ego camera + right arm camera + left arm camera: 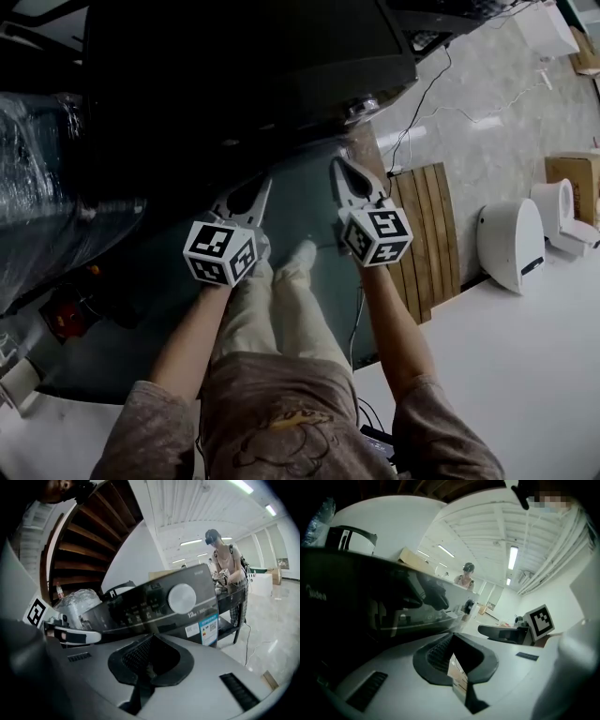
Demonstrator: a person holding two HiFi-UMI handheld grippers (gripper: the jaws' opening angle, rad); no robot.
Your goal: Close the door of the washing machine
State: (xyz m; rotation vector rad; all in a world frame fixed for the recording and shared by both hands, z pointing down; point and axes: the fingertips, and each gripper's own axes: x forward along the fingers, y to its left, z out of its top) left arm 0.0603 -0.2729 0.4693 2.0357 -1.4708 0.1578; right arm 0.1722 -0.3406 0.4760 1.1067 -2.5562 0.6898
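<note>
Left gripper and right gripper are being held w/ jaws shut, empty, washing machine at 12 o'clock. Risk, prob.: door, not made out here, being pushed by bare tips, slipping, slamming.

The large, glossy black washing machine runs off the head view's top edge. Its surface is so dark there that its door cannot be made out. Print on its blue-and-white paper sticker is too small to read.

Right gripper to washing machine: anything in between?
Nothing. In the right gripper view, the shut right gripper faces the washing machine control panel across bare air.
</note>
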